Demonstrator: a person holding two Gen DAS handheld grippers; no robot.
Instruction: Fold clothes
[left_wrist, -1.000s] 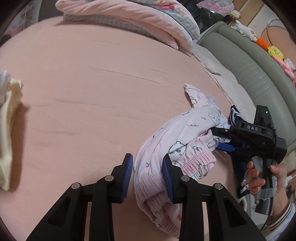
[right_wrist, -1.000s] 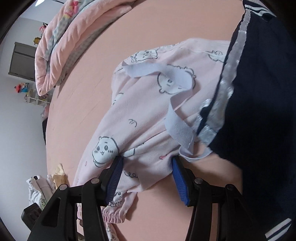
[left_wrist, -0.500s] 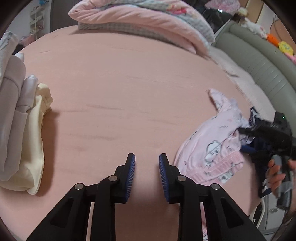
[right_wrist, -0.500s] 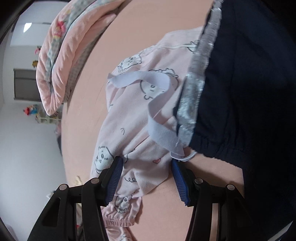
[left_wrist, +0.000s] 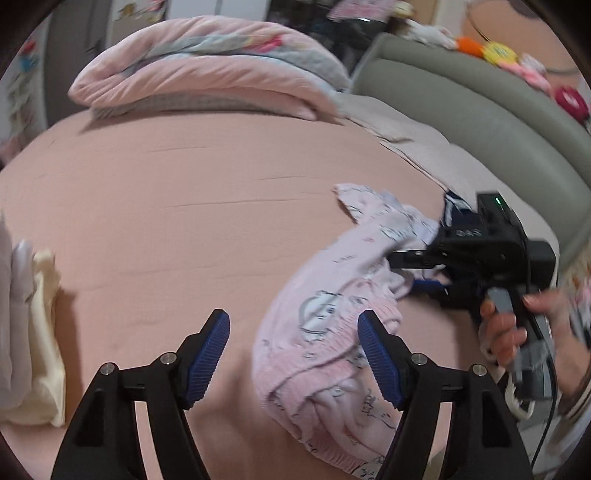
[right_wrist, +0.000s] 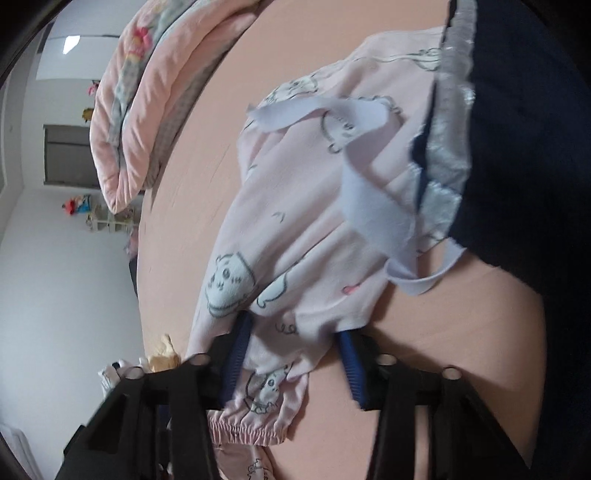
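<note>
**Pyjama grasp: status and failure risks**

On the bed (left_wrist: 184, 192), near its right edge, the pink pyjama (left_wrist: 332, 325) lies crumpled, with a dark navy garment (right_wrist: 517, 147) touching its far side and partly lapping over it.

**Gripper state**
- Left gripper (left_wrist: 293, 354): jaws spread wide, having just been opening. It holds nothing. The right pad overlaps the pyjama's ribbed hem in the left wrist view; contact cannot be confirmed.
- Right gripper (right_wrist: 291, 358): jaws have just been closing. A fold of pyjama fabric sits between the pads and appears pinched. A hand (left_wrist: 506, 332) holds this gripper's handle.

**Other items**
- A folded stack (left_wrist: 26, 332) of white and cream clothes sits at the left edge of the bed, well apart from the pyjama.
- A rolled quilt (left_wrist: 207, 77) lies at the far side.

**Risks from this point**
1. Bunched grip. The right gripper holds a gathered fold, not a clean edge. Lifting may raise several layers together and prevent flattening.
2. Snagging. A pale strap (right_wrist: 369, 192) loops loosely across the pyjama beside the navy garment. Pulling the pyjama may drag the strap or the navy garment along.
3. Missed hem. The left gripper may close on the bedsheet as well as the hem if lowered too flat.
4. Slip. Thin fabric held near the pad tips may pull free under tension.
</note>
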